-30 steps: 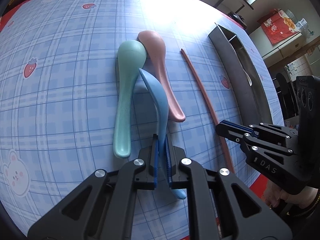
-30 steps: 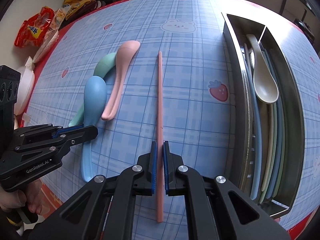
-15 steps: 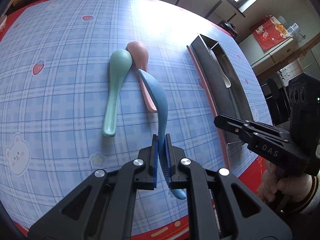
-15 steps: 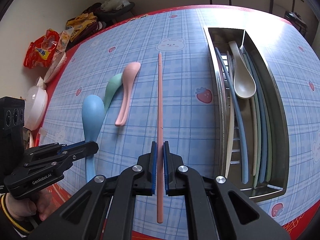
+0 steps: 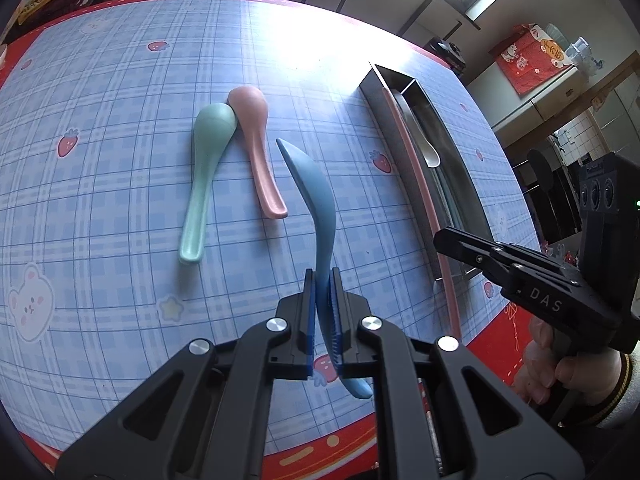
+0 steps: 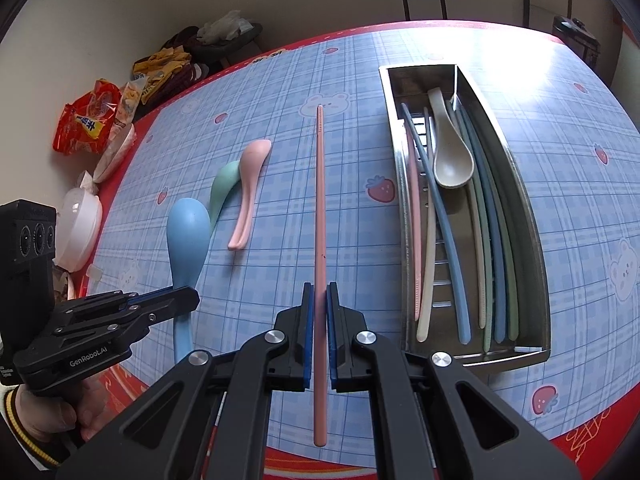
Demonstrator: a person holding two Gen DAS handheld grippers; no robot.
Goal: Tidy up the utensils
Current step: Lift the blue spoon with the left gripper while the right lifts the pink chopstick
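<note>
My left gripper (image 5: 323, 280) clamps one blue spoon (image 5: 316, 204) and my right gripper (image 6: 318, 294) one pink chopstick (image 6: 319, 216) above the table (image 6: 280, 80), two spoons (image 6: 234, 188) lying between them, the metal tray (image 6: 532, 216) near the right edge.

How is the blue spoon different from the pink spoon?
The blue spoon is up off the table, pinched by its handle in the left gripper; the pink spoon lies flat on the tablecloth. The blue spoon touches no other spoon, while the pink one's bowl rests against the green spoon. They differ in colour too. Both are the same rounded shape, and neither is in the metal tray yet.
</note>
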